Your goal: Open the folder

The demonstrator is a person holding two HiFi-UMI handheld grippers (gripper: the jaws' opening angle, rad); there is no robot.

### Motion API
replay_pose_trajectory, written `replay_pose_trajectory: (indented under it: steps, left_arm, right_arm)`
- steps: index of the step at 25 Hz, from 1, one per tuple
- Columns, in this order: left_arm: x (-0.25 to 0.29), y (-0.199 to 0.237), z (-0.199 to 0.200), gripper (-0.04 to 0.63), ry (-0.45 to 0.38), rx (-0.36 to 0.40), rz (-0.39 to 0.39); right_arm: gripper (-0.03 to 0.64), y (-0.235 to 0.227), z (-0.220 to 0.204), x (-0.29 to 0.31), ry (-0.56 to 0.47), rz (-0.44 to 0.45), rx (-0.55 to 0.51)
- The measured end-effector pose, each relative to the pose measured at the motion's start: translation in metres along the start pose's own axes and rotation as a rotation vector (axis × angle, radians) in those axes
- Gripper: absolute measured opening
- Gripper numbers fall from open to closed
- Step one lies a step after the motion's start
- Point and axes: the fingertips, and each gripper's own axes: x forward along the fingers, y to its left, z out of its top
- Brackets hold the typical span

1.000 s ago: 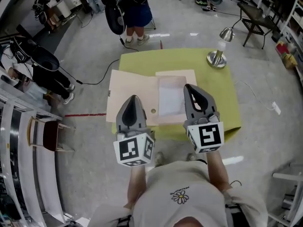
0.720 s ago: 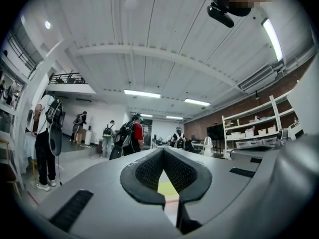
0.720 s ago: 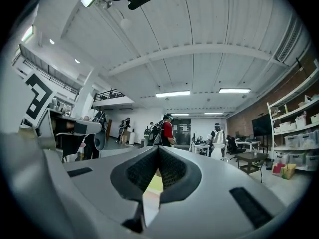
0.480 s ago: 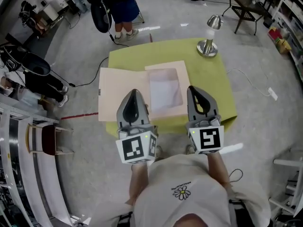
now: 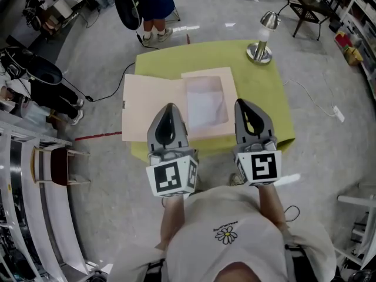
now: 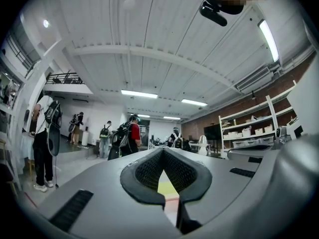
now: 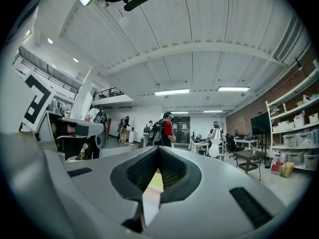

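**Head view: left gripper [image 5: 169, 111] and right gripper [image 5: 244, 108] clenched, empty**

Both grippers are held side by side at the near edge of the green table [image 5: 261, 96]. Beyond them the folder [image 5: 150, 104] lies open, its left flap overhanging the table's left edge. A lamp [image 5: 261, 44] stands at the far right corner.

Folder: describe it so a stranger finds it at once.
Find the green table on the grey floor. The folder lies open on its left half, past the left edge. Unlike the silver lamp at the far corner, it is flat beige card holding a white sheet.
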Motion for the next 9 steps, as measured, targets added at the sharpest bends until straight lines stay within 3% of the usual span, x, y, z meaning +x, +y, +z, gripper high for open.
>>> replay_pose_trajectory:
  steps: [3, 9]
  left_arm:
    - [-0.0035, 0.0012, -0.0025, 0.014, 0.007, 0.004, -0.005]
    - [-0.0073, 0.008, -0.0052, 0.014, 0.002, -0.085, -0.009]
  right_arm:
    - [0.012, 0.0025, -0.0022, -0.0013, 0.004, 0.0, -0.007]
    - [0.012, 0.0061, 0.0002, -0.0023, 0.002, 0.003, 0.001]
